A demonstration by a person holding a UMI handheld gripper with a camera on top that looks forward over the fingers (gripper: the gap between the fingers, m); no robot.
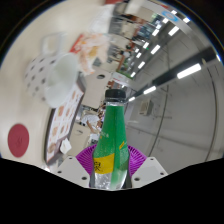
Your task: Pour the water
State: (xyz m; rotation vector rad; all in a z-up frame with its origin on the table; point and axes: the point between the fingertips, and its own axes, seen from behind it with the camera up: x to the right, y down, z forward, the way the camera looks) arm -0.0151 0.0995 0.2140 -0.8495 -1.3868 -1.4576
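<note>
A green plastic bottle (112,140) with a yellow label and a dark cap stands between my fingers, lifted and tilted so the whole scene leans. My gripper (110,161) is shut on the bottle, the purple pads (134,158) pressing its lower body from both sides. Clear liquid shows in the bottle's lower part. Beyond the fingers to the left, a white cup (54,76) with a handle sits on a white table (30,105).
A red round coaster or lid (20,138) lies on the table left of the fingers. Printed papers or packets (68,112) lie near the cup. Behind stretches a large room with ceiling light strips (188,72) and shelves.
</note>
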